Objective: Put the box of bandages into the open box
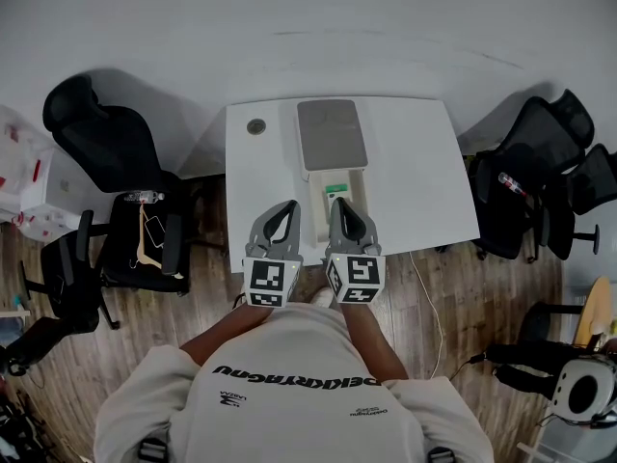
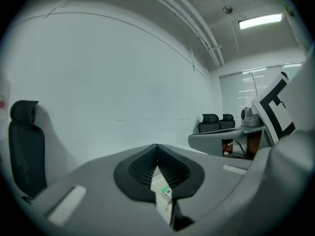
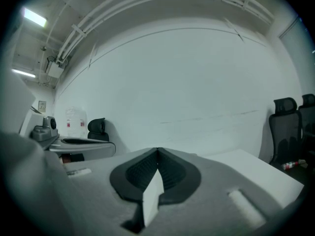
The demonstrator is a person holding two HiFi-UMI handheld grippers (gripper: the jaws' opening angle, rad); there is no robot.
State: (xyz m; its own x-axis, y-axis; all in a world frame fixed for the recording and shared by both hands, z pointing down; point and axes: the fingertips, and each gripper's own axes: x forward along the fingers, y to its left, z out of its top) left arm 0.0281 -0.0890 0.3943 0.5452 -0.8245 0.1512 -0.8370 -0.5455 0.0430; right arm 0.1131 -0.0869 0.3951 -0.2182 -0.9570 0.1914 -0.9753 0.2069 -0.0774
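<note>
White counter (image 1: 253, 191) against plain white wall (image 2: 123, 73). Wood-plank floor (image 1: 472, 307). Black office chairs either side: left (image 1: 108, 145), right (image 1: 542, 148). Ceiling strip light (image 2: 260, 20) lit. Window blinds (image 2: 248, 90) far off.

Black office chairs (image 1: 108, 145) flank the white table (image 1: 258, 189).

A white rectangular worktop (image 1: 415, 162) stands in front of me on a brown wood-plank floor (image 1: 482, 297). Directly on it, near the middle, lies a pale, shallow open box (image 1: 362, 183), with its flat grey lid (image 1: 331, 133) folded back toward the far edge. Left of the lid, near the far left corner, a small round grey disc (image 1: 255, 125) sits on the surface.
</note>
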